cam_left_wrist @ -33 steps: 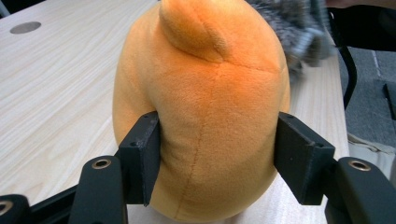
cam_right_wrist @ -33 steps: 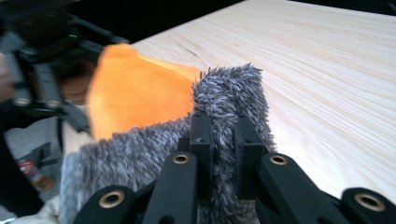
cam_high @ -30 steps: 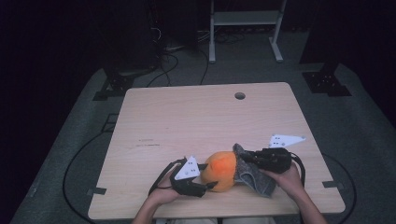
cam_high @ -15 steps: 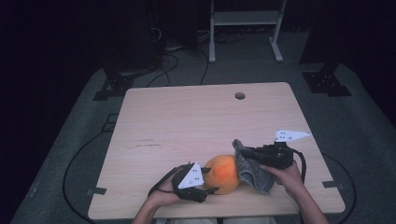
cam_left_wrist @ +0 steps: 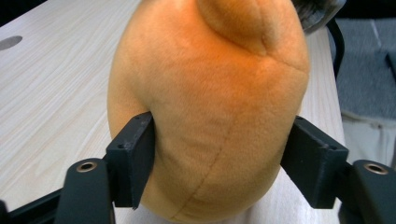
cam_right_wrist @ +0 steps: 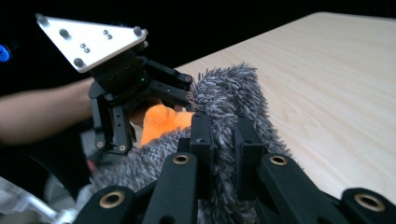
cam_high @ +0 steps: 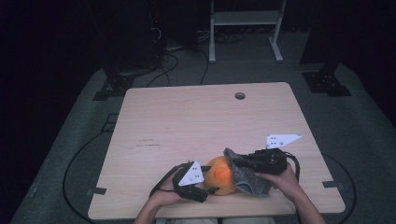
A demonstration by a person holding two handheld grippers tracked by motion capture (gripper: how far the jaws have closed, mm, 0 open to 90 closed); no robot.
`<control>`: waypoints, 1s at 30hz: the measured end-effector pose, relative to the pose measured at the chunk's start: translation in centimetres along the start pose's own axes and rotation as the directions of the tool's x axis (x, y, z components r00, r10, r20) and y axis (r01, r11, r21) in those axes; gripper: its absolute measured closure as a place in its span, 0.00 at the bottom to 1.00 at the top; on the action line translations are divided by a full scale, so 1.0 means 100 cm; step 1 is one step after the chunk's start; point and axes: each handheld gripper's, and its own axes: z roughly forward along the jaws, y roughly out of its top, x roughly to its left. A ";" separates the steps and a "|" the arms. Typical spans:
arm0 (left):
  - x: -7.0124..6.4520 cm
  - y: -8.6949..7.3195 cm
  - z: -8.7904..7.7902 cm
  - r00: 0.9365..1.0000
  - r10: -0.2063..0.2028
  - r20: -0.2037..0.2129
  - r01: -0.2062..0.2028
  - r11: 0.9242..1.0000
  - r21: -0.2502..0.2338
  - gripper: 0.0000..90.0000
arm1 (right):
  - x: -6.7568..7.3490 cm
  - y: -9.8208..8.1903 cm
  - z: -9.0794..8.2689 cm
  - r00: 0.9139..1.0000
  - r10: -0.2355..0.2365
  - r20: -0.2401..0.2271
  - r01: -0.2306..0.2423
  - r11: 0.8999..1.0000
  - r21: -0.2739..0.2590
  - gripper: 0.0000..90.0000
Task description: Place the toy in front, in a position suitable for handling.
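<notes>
An orange plush toy [cam_high: 218, 176] lies near the table's front edge with a grey furry cover [cam_high: 250, 181] draped on its right side. My left gripper [cam_high: 207, 190] comes in from the left. Its jaws have just been opening, and its pads [cam_left_wrist: 135, 158] still press the plush toy [cam_left_wrist: 210, 102] on both sides. My right gripper [cam_high: 236, 161] comes in from the right, shut on a fold of the grey fur [cam_right_wrist: 229, 88], which rises between its jaws [cam_right_wrist: 224, 128]. In the right gripper view the left gripper [cam_right_wrist: 140, 88] sits beyond the fur, with orange plush [cam_right_wrist: 161, 122] below it.
The wooden table [cam_high: 187, 121] has a round cable hole [cam_high: 240, 95] at its far edge. The work happens close to the front edge, beside the person's hands. A white rack [cam_high: 243, 18] and floor cables [cam_high: 79, 158] lie beyond and around the table.
My right gripper has risen slightly, drawing the grey fur with it. The left gripper has stayed in place on the plush toy.
</notes>
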 end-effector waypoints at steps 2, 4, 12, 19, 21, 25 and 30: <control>0.001 -0.001 -0.001 1.000 -0.007 -0.001 0.007 1.000 -0.011 0.36 | 0.002 0.000 0.002 0.999 -0.022 0.029 0.021 1.000 0.007 0.90; 0.002 -0.001 -0.002 1.000 -0.011 -0.004 0.011 1.000 -0.017 0.38 | -0.006 -0.003 -0.002 0.997 0.012 0.077 -0.012 1.000 0.006 0.90; 0.005 0.012 -0.003 0.995 -0.086 -0.052 0.082 0.994 -0.073 0.44 | -0.015 -0.009 -0.019 0.985 0.040 0.165 -0.037 0.999 -0.021 0.90; 0.003 0.019 -0.006 0.995 -0.085 -0.056 0.082 0.995 -0.063 0.46 | 0.019 0.008 -0.003 0.995 -0.073 0.062 0.077 0.995 -0.062 0.90; 0.002 0.019 -0.006 0.994 -0.086 -0.063 0.082 0.995 -0.058 0.46 | 0.015 0.002 0.001 0.995 -0.060 0.082 0.064 0.997 -0.046 0.90; 0.004 0.022 -0.010 0.993 -0.094 -0.072 0.089 0.994 -0.067 0.47 | 0.010 0.001 -0.006 0.992 -0.027 0.124 0.033 0.998 -0.048 0.90; 0.002 0.026 -0.006 0.993 -0.077 -0.088 0.074 0.996 -0.043 0.47 | 0.028 0.012 0.002 0.992 -0.088 0.089 0.095 0.992 -0.080 0.90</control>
